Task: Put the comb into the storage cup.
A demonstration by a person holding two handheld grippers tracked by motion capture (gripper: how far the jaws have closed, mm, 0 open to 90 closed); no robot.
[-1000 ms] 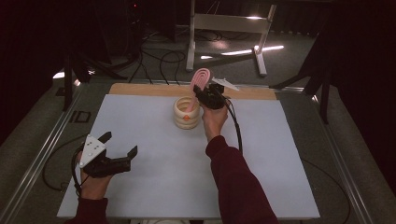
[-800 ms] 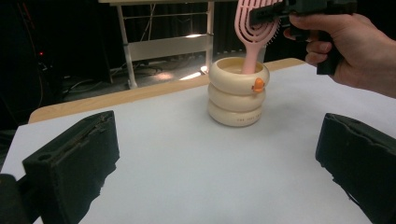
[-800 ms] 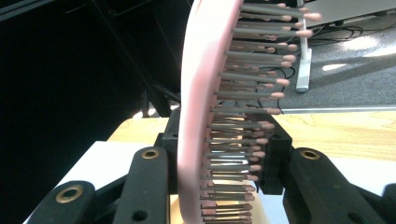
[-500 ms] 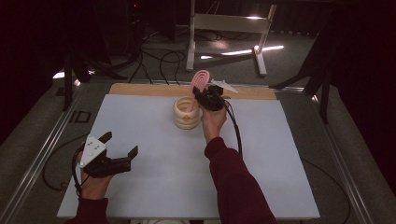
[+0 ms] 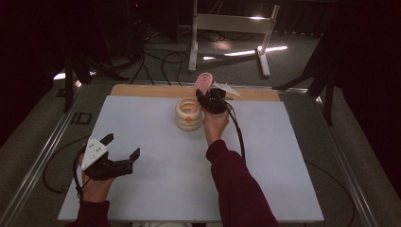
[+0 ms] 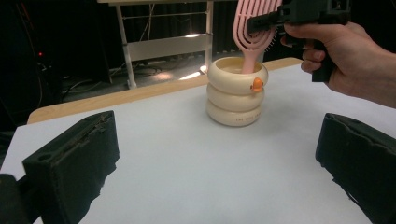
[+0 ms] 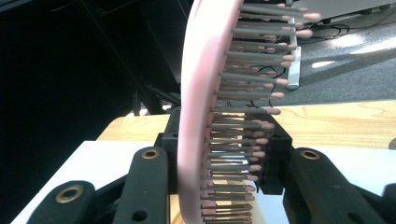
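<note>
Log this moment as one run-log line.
right gripper: shut on pink vented plastic hairbrush | brush handle inside cream ringed holder | left gripper: open, holding nothing, over white table mat

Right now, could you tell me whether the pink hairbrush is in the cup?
Partly in: the hairbrush handle dips into the cream holder, right gripper clamping its head.

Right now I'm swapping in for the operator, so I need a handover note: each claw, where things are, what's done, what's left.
Right claw: shut on the pink hairbrush, held upright with its handle end dipped inside the cream ringed holder.
Left claw: open, holding nothing, resting low over the white mat near the front left.
Done: brush gripped and brought to the holder's mouth.
Left: probably lower the brush the rest of the way, release it, then back the right claw away.
</note>
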